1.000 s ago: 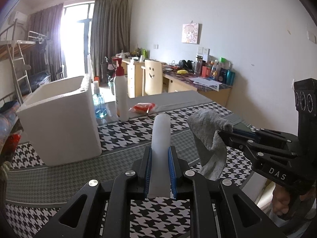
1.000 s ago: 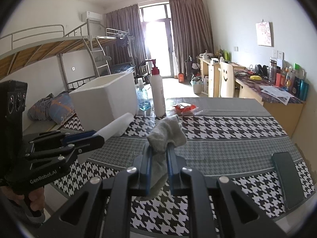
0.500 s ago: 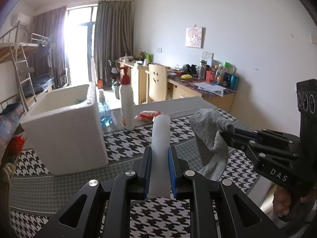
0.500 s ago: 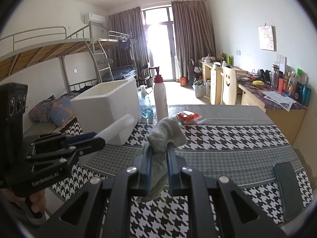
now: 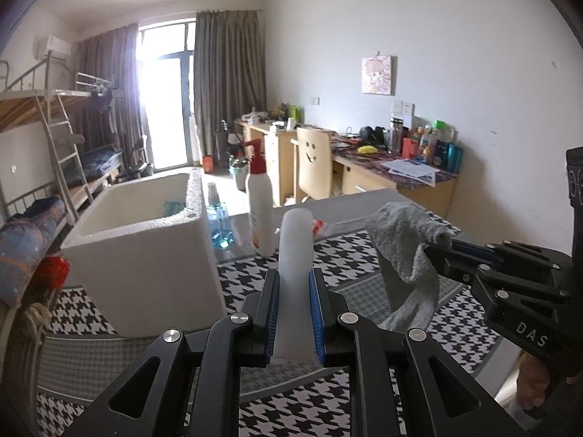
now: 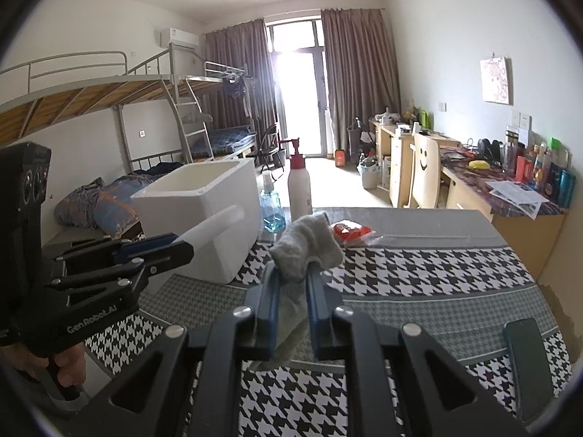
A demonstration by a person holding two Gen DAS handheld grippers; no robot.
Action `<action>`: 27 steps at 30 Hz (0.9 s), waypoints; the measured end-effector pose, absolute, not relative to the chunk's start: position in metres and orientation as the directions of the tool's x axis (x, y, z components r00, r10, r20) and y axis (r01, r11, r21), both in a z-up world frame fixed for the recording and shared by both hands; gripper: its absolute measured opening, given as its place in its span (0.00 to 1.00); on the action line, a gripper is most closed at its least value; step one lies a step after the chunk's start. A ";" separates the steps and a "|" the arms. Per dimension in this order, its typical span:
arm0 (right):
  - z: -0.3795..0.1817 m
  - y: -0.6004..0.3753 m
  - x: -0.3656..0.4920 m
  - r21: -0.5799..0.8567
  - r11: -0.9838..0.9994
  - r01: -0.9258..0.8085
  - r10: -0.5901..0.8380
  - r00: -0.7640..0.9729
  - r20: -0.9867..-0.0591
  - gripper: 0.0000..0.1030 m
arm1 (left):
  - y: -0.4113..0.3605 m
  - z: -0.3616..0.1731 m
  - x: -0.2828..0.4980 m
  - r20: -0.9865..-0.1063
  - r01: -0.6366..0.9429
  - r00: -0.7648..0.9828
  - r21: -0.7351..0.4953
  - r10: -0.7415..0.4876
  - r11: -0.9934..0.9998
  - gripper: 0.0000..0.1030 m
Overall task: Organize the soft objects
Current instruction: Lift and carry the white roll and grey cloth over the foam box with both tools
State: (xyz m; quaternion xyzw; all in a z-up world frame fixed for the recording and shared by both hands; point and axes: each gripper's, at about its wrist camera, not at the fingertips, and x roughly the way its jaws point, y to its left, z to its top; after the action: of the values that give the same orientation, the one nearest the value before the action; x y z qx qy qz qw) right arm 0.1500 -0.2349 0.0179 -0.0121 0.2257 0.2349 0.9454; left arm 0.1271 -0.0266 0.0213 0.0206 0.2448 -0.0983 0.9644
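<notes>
My left gripper [image 5: 294,276] is shut on a white foam roll [image 5: 296,255] that sticks out forward past the blue pads. It also shows in the right wrist view, the left gripper [image 6: 182,245] with the white foam roll [image 6: 215,225] in front of the box. My right gripper [image 6: 293,276] is shut on a grey cloth [image 6: 308,245] bunched above the pads and hanging below. In the left wrist view the right gripper [image 5: 435,247] holds the grey cloth [image 5: 408,255] above the table. A white foam box [image 5: 145,251] stands open-topped at the left, with something teal inside.
On the houndstooth tablecloth [image 6: 419,273] stand a white pump bottle [image 6: 299,185] and a blue spray bottle [image 6: 271,207] beside the box [image 6: 204,215]. A red packet [image 6: 349,231] lies behind the cloth. A dark phone [image 6: 528,360] lies near the right edge. Bunk bed left, desks right.
Both grippers have risen a little with the foam roll and the grey cloth still held. The left wrist view has swung slightly, so the foam box sits closer to centre.
</notes>
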 end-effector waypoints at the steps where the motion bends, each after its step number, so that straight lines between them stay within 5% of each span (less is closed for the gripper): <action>1: 0.018 -0.234 0.150 0.082 0.889 -0.450 0.439 0.789 -0.431 0.17 | -0.026 0.022 0.128 -0.475 0.202 0.861 -0.011 -0.183 0.979 0.17; 27: 0.040 -0.205 0.171 0.069 0.873 -0.483 0.467 0.785 -0.408 0.17 | 0.007 0.038 0.146 -0.447 0.133 0.886 -0.018 -0.127 0.991 0.17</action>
State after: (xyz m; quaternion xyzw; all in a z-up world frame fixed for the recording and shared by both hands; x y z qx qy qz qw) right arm 0.1713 -0.2049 0.0398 -0.0195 0.2105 0.2513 0.9445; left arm 0.1460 0.0067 0.0385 0.0064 0.2297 -0.0669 0.9710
